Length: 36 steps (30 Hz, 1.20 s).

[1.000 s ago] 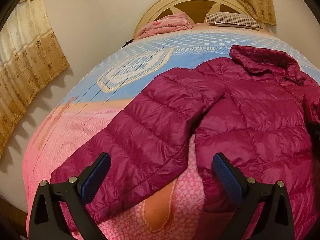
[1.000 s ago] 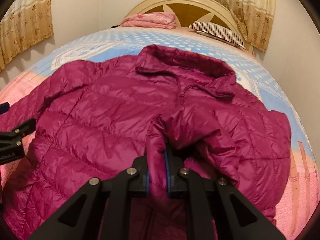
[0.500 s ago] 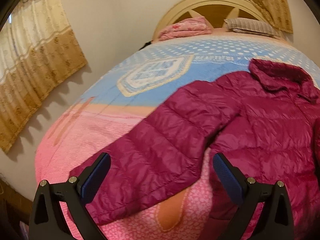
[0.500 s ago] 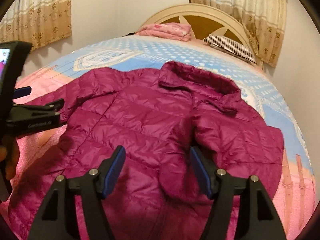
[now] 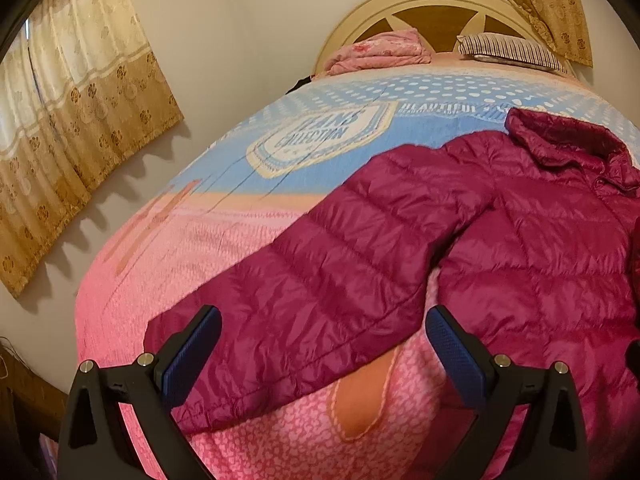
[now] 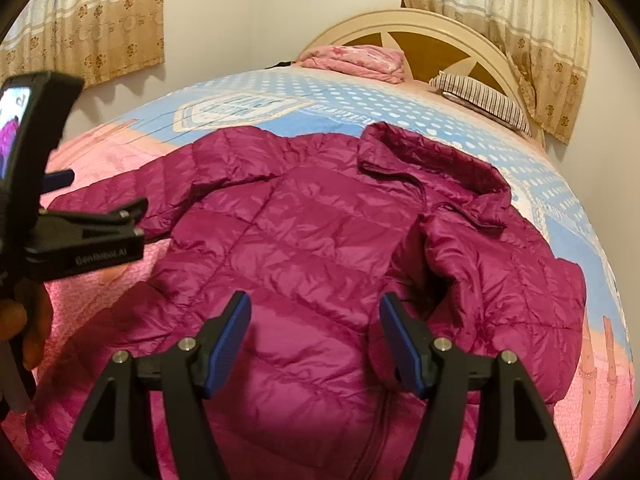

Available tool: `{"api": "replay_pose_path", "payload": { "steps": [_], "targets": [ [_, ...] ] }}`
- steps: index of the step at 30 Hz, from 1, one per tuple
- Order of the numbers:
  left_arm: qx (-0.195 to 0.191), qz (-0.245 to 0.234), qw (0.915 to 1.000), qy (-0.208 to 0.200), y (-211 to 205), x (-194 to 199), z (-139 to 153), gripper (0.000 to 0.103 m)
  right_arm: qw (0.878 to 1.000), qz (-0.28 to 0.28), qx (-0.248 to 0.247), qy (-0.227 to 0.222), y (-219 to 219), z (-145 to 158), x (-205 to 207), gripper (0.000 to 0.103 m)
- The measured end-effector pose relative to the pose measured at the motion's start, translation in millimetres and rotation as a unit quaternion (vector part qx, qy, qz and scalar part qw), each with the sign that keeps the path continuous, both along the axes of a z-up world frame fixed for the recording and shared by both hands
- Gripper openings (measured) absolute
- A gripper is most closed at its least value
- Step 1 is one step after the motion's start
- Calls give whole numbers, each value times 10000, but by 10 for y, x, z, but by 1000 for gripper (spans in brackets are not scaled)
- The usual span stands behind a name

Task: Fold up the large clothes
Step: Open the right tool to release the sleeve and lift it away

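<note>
A magenta puffer jacket (image 6: 304,232) lies front-up on the bed, collar toward the headboard. Its right sleeve (image 6: 500,280) is folded inward over the chest, the cuff resting near the zip. My right gripper (image 6: 316,304) hovers open above the jacket's lower front, nothing between its blue pads. In the left wrist view the jacket's other sleeve (image 5: 320,300) stretches out flat toward the bed's near left edge. My left gripper (image 5: 323,320) stands wide open just above that sleeve's cuff end and grips nothing.
The bedspread (image 5: 240,240) is pink near me and blue farther off. A folded pink blanket (image 5: 380,50) and a striped pillow (image 5: 512,50) lie by the headboard (image 5: 420,8). Curtains (image 5: 80,120) hang left. A hand (image 6: 24,320) holds the left tool.
My right gripper was shut on the right sleeve's cuff; it has opened, left the sleeve folded on the chest and drawn back. The left gripper stayed open and only turned slightly.
</note>
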<state>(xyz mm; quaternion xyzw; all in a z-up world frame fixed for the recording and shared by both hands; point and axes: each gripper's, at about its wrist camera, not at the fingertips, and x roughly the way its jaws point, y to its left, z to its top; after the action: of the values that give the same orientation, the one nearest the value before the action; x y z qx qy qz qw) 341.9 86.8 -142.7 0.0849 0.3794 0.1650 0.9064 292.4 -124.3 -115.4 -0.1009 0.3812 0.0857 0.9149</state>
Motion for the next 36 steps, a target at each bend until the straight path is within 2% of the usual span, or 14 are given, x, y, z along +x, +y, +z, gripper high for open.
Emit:
{"api": "replay_pose_path", "payload": {
  "steps": [22, 27, 29, 32, 36],
  "targets": [
    [-21, 397, 9992, 74, 490, -215, -51, 102, 9994, 270, 62, -198, 359, 164, -5, 71],
    [34, 585, 9983, 36, 631, -281, -10, 102, 9992, 294, 77, -275, 397, 214, -29, 71],
    [91, 877, 9961, -27, 713, -312, 35, 102, 9991, 238, 133, -325, 360, 261, -53, 72],
    [-215, 1219, 9922, -129, 832, -347, 121, 102, 9984, 188, 288, -451, 307, 375, -112, 80],
    [-360, 1238, 9911, -330, 718, -403, 315, 102, 9961, 251, 441, -721, 251, 603, -217, 80]
  ]
}}
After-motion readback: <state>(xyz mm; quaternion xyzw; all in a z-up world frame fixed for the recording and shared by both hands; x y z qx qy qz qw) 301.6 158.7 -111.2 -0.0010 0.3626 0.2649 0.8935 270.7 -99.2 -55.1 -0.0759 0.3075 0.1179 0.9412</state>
